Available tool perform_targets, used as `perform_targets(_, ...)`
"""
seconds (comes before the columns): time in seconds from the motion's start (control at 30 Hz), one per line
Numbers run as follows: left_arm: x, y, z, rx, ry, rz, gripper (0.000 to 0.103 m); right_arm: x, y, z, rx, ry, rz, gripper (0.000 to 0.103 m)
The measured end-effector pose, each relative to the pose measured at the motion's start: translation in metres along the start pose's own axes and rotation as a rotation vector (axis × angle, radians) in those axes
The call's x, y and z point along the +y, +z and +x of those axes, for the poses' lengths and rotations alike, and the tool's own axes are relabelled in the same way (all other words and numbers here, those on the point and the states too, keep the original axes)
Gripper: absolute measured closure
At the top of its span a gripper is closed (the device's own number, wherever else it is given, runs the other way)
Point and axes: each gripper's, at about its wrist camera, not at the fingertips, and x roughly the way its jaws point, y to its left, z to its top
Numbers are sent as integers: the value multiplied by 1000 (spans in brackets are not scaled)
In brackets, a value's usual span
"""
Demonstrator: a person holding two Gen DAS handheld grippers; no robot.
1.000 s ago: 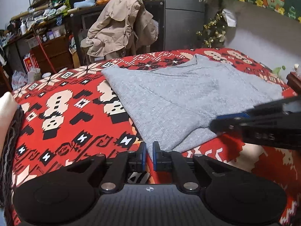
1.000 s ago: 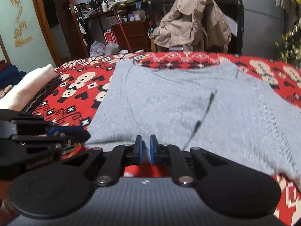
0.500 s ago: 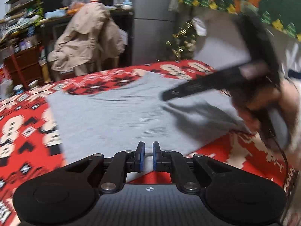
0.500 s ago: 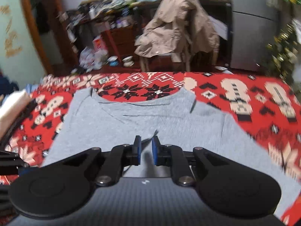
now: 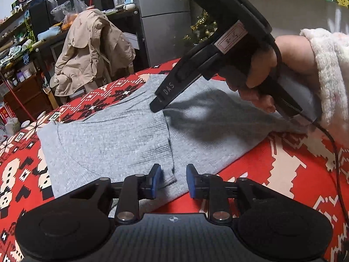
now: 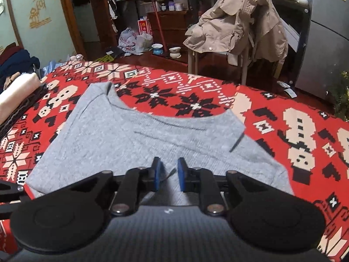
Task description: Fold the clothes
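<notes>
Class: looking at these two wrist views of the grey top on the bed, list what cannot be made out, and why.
- Grey top, near hem: left wrist view, hidden behind the left gripper.
- Its right part: same view, shadowed by the right gripper.
- Handwritten label: too small to read.
- Folded pile: right wrist view, cut by the edge.

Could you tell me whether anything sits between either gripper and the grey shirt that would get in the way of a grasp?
Nothing visible does. The left gripper, jaws apart, is right at the near edge of the grey shirt. The right gripper, jaws apart, sits directly over the cloth. Only the red patterned blanket lies around the shirt.
</notes>
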Motion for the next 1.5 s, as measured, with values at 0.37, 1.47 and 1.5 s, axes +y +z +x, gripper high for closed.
perform_targets(0.37,-2,5,-17,-12,23,-7,100,-3,1,-8,-56,-63,42,102)
perform_targets(1.47,110,-36,-25,41,-1,-387,91,58,-59,-47,-68,16,209,96)
perform_targets(1.5,113,-38,-27,40,-10,-398,91,57,-59,-50,-73,10,212,96)
